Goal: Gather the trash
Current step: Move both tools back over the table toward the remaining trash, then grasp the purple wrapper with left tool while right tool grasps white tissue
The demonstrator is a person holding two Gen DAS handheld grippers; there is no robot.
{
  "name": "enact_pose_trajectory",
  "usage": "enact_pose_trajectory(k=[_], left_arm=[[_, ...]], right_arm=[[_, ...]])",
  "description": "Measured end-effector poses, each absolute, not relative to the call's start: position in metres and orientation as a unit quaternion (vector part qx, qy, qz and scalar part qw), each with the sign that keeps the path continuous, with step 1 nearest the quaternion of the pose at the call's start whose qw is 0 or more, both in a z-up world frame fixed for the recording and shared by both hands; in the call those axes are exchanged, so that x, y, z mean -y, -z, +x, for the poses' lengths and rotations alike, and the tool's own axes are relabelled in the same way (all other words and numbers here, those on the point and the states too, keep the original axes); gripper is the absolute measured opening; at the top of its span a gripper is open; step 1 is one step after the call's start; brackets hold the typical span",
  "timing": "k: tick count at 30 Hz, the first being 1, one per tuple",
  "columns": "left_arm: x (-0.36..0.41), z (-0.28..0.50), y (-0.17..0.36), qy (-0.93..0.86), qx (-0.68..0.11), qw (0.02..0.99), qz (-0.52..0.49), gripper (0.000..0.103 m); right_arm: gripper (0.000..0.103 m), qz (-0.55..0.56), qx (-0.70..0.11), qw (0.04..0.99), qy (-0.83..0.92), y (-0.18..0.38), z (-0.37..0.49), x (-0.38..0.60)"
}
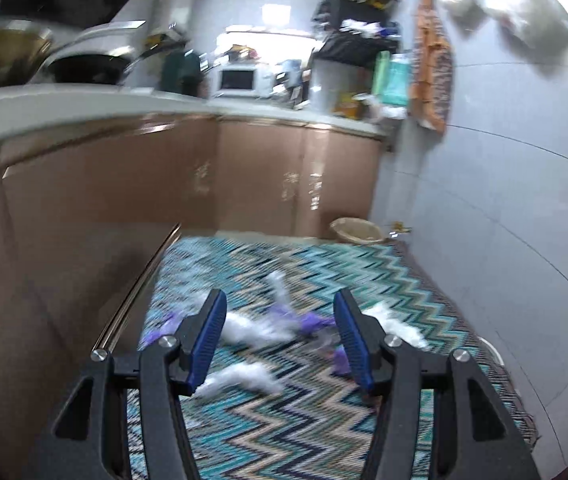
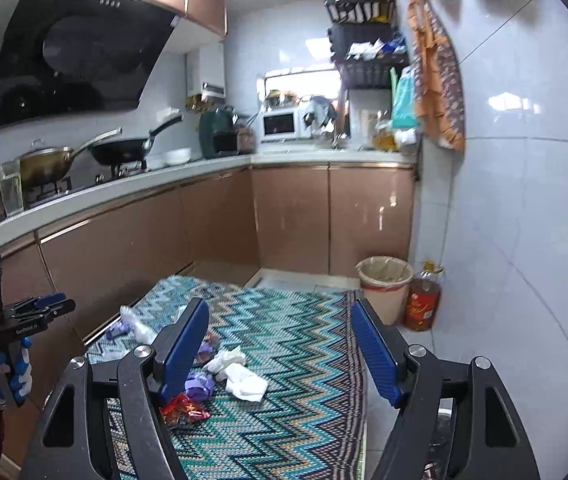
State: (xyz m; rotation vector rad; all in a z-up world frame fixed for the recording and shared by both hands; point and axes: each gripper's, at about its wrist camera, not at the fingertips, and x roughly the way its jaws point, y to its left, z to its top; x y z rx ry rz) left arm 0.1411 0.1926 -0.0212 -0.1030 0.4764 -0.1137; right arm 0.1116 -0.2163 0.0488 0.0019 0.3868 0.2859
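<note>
Trash lies scattered on the zigzag rug [image 2: 291,332]: white crumpled tissues [image 2: 240,376], purple wrappers [image 2: 198,386], a red wrapper [image 2: 182,408] and a clear plastic scrap [image 2: 136,322]. In the blurred left wrist view the white tissues [image 1: 244,326] and purple wrappers [image 1: 307,322] lie just beyond my left gripper [image 1: 280,340], which is open and empty above the rug [image 1: 284,432]. My right gripper [image 2: 280,348] is open and empty, above the rug, with the trash by its left finger. The left gripper also shows in the right wrist view [image 2: 40,308], held by a gloved hand.
A lined waste bin [image 2: 383,284] stands at the rug's far right corner beside an oil bottle [image 2: 421,300]; it also shows in the left wrist view [image 1: 355,231]. Brown cabinets [image 2: 144,232] run along the left and back. A tiled wall [image 2: 523,220] is on the right.
</note>
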Motion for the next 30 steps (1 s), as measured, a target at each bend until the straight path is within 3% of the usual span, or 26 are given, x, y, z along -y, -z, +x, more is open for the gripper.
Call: enact_pose_trajectory(k=[14, 30], left_arm=[[-0.259, 0.196, 0.115, -0.005, -0.323, 0.945, -0.058, 0.054], [-0.286, 0.289, 0.175, 0.023, -0.392, 0.919, -0.038, 0.053]], right_arm=[[0.071, -0.022, -0.326, 0.923, -0.205, 0.038, 0.216, 0.163], [0.071, -0.04, -0.445, 0.866, -0.224, 0.132, 0.276, 0.126]])
